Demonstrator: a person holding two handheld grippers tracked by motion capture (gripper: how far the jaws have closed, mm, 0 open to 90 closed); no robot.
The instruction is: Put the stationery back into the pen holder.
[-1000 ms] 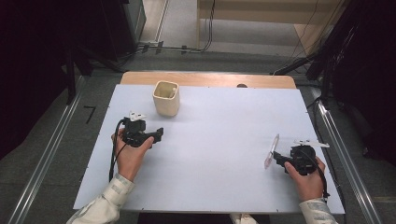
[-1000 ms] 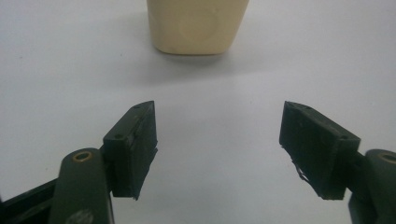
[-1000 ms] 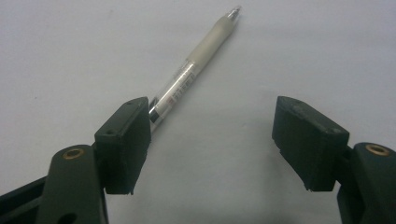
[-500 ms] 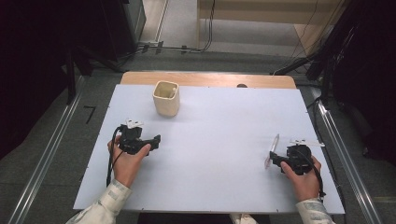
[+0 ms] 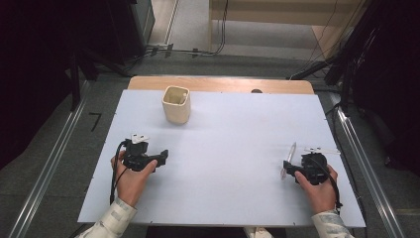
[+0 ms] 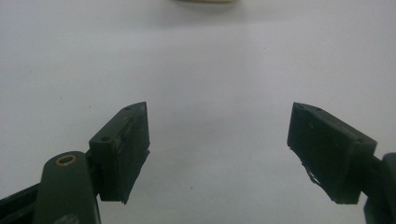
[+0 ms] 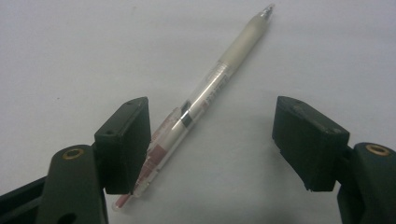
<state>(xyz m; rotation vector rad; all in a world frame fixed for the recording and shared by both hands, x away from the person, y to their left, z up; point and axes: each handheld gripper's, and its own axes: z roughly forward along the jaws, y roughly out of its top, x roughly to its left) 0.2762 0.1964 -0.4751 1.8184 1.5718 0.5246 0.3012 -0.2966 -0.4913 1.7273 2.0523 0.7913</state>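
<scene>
- A white table carries the whole scene, with most of its top bare and a person's two forearms reaching in from the near edge.
- A cream cup stands upright near the far edge, well apart from both hands; it looks the likely home for the pen.
- The left gripper hovers low over bare table at the near left, aimed towards the middle; its jaws, which have just been opening, stand wide with nothing between them.
- The right gripper sits low at the near right, the hand wrapped around its body, jaws spread wide on either side of the pen and not pressing it.
- A clear pen lies flat on the table, slanting away, its red-tinted rear end just beside one jaw, seemingly lined up for a pick.
</scene>
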